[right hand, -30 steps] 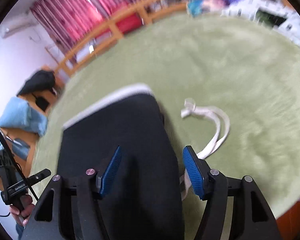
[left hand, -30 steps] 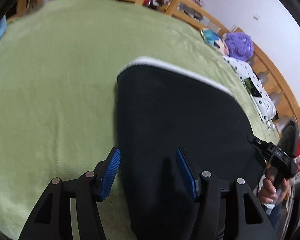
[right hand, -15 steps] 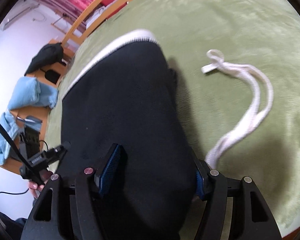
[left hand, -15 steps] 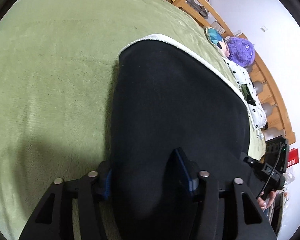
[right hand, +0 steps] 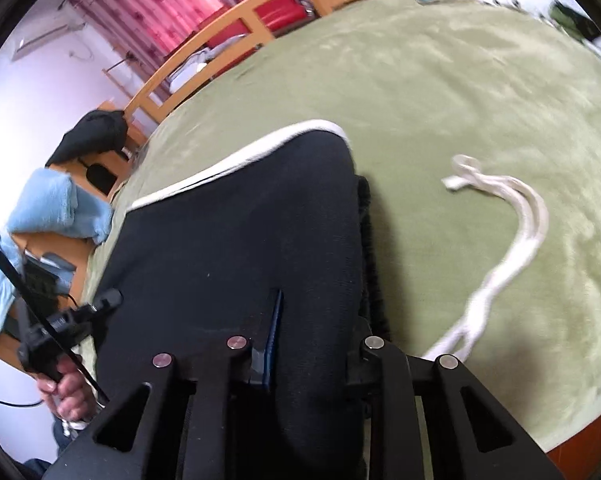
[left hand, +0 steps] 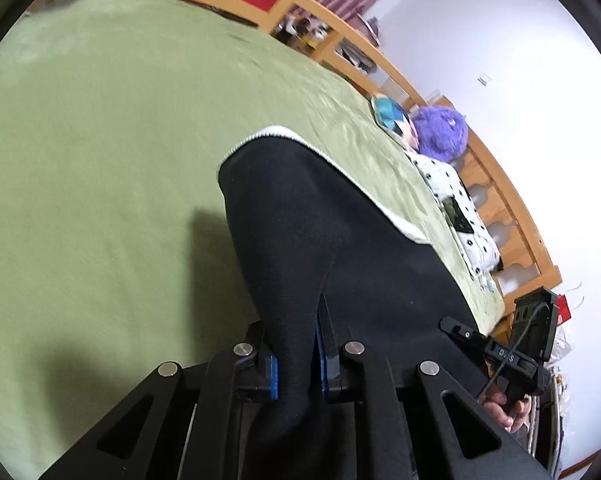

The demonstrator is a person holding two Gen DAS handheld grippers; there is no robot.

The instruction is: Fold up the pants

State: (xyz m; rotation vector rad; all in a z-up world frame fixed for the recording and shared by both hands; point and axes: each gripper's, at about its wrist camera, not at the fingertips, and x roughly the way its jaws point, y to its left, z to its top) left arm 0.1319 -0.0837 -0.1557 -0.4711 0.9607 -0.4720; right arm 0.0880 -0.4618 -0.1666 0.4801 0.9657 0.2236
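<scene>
Pants: black pants lie on the green bed, near edge pinched up.
Left claw: left claw clamped tight on the fabric.
Right claw: right claw closing on a thick bunch of pants.
Risk: the white drawstring trails loose and may drag or snag; the bulky right grip may slip, skewing the fold.
Writing: only "D.S", small, on the other claw's body.

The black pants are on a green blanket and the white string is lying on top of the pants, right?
Not quite. The black pants are on the green blanket, but the white string lies on the blanket beside the pants, not on top of them. The right wrist view shows it.
</scene>
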